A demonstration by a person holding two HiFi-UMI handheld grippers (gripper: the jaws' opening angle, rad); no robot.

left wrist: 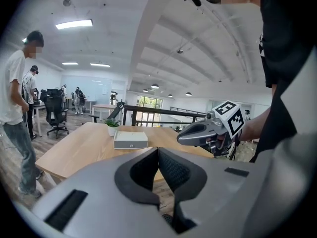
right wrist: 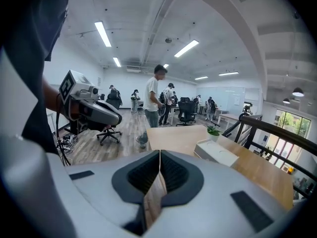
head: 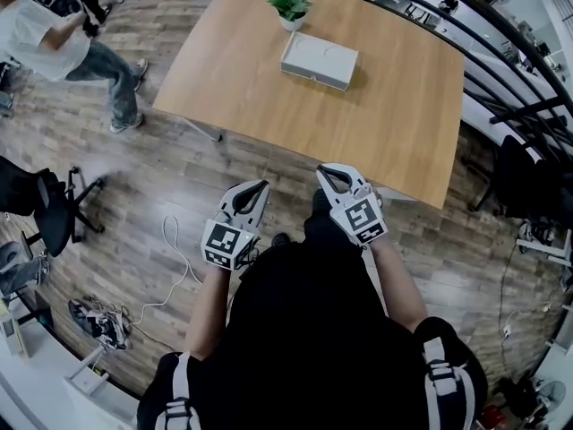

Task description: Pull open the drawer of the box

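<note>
Left gripper (head: 258, 186) is held close to the body, short of the wooden table (head: 215, 79), jaws pressed together on nothing. Right gripper (head: 327, 172) sits beside it, jaws also together and empty (both look parked, pre-approach). White box (head: 320, 60) sits well ahead on the tabletop, just beside a potted plant (head: 290, 5), drawer apparently shut, front facing the grippers for a straight pull.

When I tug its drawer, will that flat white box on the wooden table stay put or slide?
It will probably slide: the flat white box looks light and lies loose on the smooth wooden table, with nothing visibly anchoring it. It is low and wide, so tipping seems unlikely.
</note>
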